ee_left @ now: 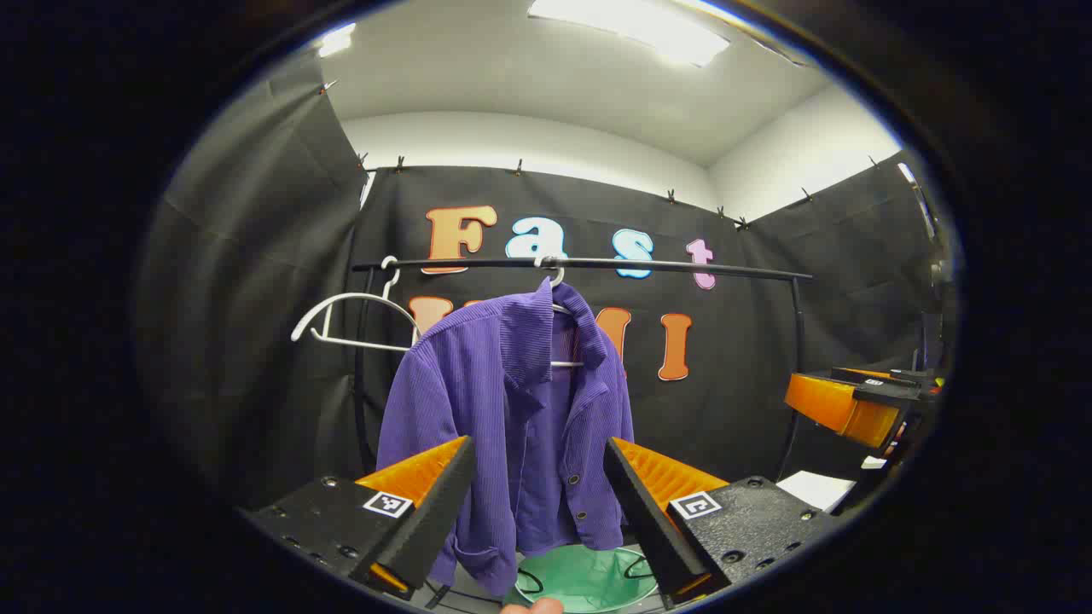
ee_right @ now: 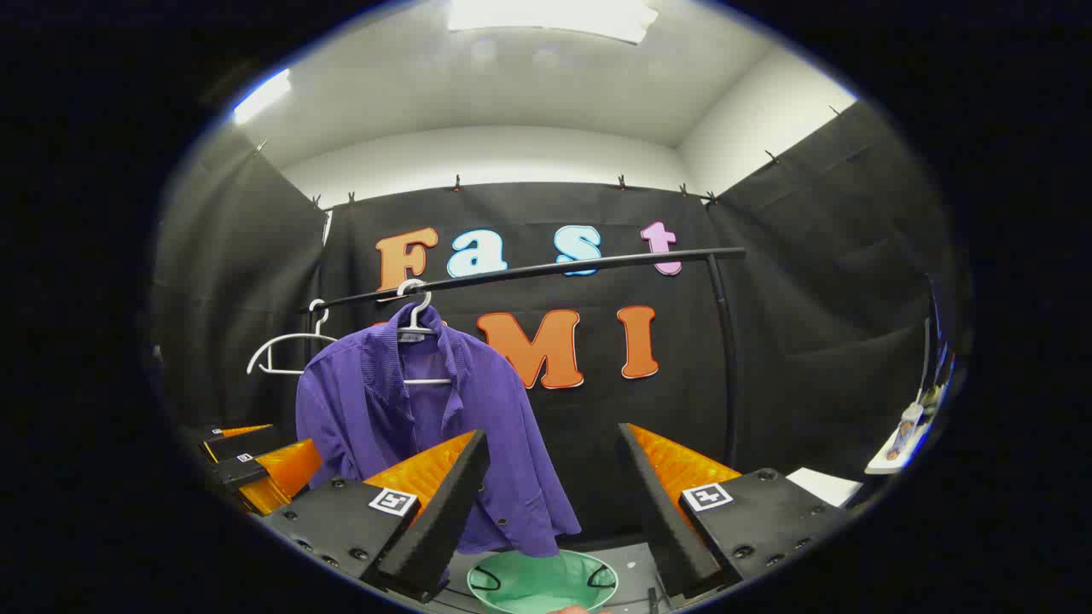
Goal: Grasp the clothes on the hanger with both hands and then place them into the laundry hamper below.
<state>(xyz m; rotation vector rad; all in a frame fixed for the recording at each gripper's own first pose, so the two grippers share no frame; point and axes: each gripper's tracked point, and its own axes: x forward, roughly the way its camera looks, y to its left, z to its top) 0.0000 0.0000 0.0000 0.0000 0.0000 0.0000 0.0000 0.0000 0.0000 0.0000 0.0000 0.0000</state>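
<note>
1. Left gripper view: the purple shirt [ee_left: 512, 426] hangs on a white hanger [ee_left: 559, 328] hooked near the middle of the black rail [ee_left: 597, 265]. A second, empty hanger [ee_left: 354, 320] hangs near the rail's left end. The left gripper [ee_left: 537, 503] has its fingers spread wide with nothing between them; it sits in front of the shirt and apart from it, the cloth showing through the gap. The green laundry hamper [ee_left: 589, 580] stands on the floor right below the shirt's hem. At the right edge of this view the right gripper [ee_left: 845, 409] shows, well apart from the shirt.

2. Right gripper view: the shirt [ee_right: 426, 435] is on its hanger [ee_right: 418, 341] toward the rail's [ee_right: 529, 269] left end, with the hamper [ee_right: 546, 580] beneath it. The right gripper [ee_right: 550, 503] is also wide open and empty, aimed to the right of the shirt. The left gripper [ee_right: 256, 465] shows low at the left.

3. Judgement: nothing of the task is done yet. Both grasps, the lift off the hanger and the drop into the hamper are all left.
</note>
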